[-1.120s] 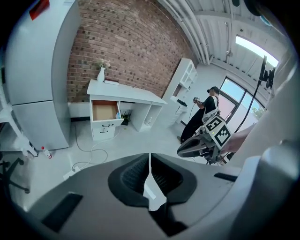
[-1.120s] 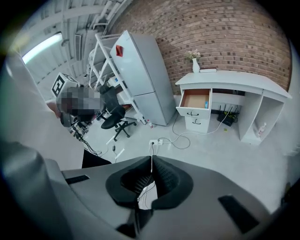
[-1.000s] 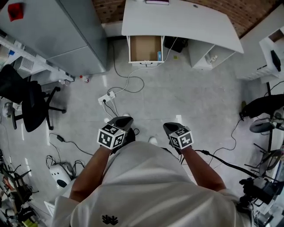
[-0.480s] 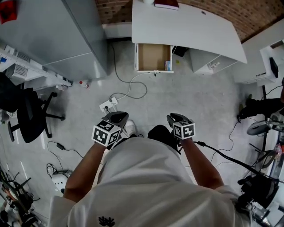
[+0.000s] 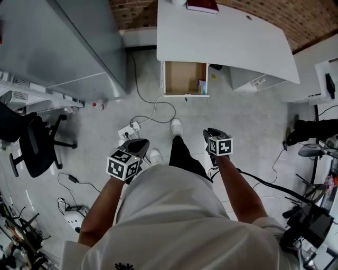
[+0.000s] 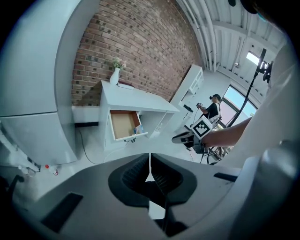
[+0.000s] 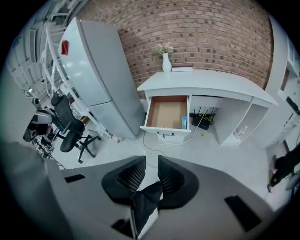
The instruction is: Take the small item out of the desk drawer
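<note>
The white desk (image 5: 227,39) stands ahead with its drawer (image 5: 185,78) pulled open. A small blue-and-white item (image 5: 202,86) stands against the drawer's right wall, also seen in the right gripper view (image 7: 184,122) and the left gripper view (image 6: 138,128). Both grippers hang over the floor, well short of the drawer. My left gripper (image 5: 141,143) has its pads touching (image 6: 150,164), with nothing in them. My right gripper (image 5: 210,132) points at the drawer (image 7: 167,114), its jaws a narrow gap apart (image 7: 151,161) and empty.
A tall grey cabinet (image 5: 63,42) stands left of the desk. A power strip (image 5: 129,128) and cables (image 5: 153,108) lie on the floor between me and the drawer. An office chair (image 5: 31,142) is at far left. A vase (image 7: 167,62) and book (image 5: 202,6) are on the desk.
The person has walked toward the desk, with one foot stepping forward. The open drawer sits lower and nearer in the head view. Both grippers came along, the right one leading.
</note>
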`<state>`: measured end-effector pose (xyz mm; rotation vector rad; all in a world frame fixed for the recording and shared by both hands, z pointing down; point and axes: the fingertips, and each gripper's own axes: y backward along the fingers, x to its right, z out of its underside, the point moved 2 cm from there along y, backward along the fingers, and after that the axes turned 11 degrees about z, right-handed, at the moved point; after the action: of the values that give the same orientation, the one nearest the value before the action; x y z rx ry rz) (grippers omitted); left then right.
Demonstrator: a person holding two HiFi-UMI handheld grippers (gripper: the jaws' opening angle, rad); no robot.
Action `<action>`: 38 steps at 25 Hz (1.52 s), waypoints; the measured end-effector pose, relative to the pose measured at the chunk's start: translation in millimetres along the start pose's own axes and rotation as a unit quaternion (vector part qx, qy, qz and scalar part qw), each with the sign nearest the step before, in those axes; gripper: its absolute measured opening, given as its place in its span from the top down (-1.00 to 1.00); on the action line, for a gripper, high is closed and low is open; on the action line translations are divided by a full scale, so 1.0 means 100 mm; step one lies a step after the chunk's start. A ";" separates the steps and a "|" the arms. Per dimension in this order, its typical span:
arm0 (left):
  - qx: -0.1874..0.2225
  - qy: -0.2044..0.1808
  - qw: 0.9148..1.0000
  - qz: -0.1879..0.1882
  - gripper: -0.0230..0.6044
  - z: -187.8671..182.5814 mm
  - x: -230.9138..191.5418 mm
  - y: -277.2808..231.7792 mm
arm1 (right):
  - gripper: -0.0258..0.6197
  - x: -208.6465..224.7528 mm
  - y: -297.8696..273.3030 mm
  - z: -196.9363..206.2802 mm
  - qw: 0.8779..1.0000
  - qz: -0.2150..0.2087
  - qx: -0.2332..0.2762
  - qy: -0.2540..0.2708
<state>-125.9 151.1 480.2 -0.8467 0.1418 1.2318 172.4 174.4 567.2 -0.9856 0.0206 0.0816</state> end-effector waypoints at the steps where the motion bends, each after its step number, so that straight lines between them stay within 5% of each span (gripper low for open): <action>1: -0.003 0.002 1.000 -0.002 0.83 -0.06 0.00 -0.04 | 0.60 0.09 -0.06 -0.06 1.000 0.004 -0.001 -0.002; 12: -0.004 0.010 0.999 -0.041 0.83 -1.22 -0.26 -0.80 | 0.50 1.21 -1.26 -1.11 0.999 0.035 -0.004 -0.007; 17: -0.015 -0.006 0.999 -0.036 0.83 -1.22 1.18 -0.11 | 0.43 1.39 0.09 -0.81 0.997 0.067 -0.007 -0.031; 20: -0.022 -0.010 0.999 -0.036 0.83 -1.10 1.67 0.18 | 0.40 1.38 0.53 -0.64 0.996 0.082 -0.012 -0.039; 29: -0.015 0.011 0.999 -0.041 0.83 -1.15 2.44 0.58 | 0.33 1.54 1.14 -0.51 0.992 0.112 -0.037 -0.035; 38: -0.018 0.024 0.999 -0.043 0.83 -1.05 2.43 0.81 | 0.32 1.36 1.09 -0.65 0.990 0.134 -0.046 -0.025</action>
<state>-71.8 277.7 239.6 -0.9045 0.1213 1.1364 300.4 188.2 433.7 -1.0683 0.1035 0.3573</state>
